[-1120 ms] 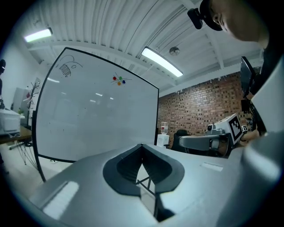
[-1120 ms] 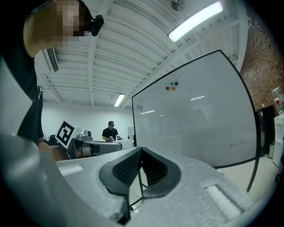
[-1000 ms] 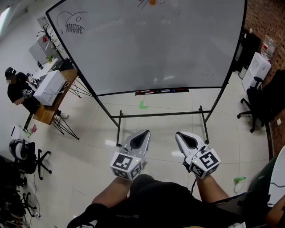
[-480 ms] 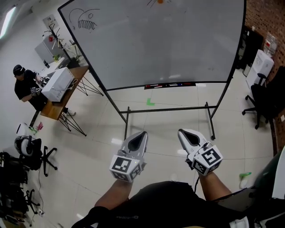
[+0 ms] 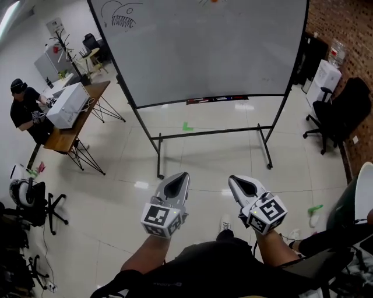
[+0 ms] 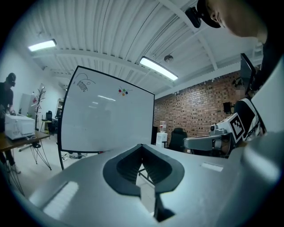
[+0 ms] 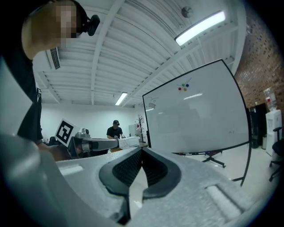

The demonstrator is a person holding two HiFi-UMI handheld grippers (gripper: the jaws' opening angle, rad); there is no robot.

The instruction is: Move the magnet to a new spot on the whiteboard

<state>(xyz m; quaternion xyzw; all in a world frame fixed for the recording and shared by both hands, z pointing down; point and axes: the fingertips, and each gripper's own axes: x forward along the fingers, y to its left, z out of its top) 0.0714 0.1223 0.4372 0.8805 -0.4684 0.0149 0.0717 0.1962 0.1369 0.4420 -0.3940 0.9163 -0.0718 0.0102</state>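
The whiteboard stands on a black wheeled frame well ahead of me. A few small coloured magnets cluster near its top edge; the right gripper view shows the magnets too, and in the head view only an orange one peeks in at the top. My left gripper and right gripper are held low, side by side, far short of the board. Both are shut with nothing between the jaws, as the left gripper and right gripper show in their own views.
A wooden table with a white box stands at the left, a seated person beside it. Office chairs and a white cabinet line the brick wall at the right. The board's frame feet rest on the tiled floor near green tape.
The whiteboard now looks farther off and shifted in the head view, with its whole stand in sight. Both grippers stay low, shut and side by side.
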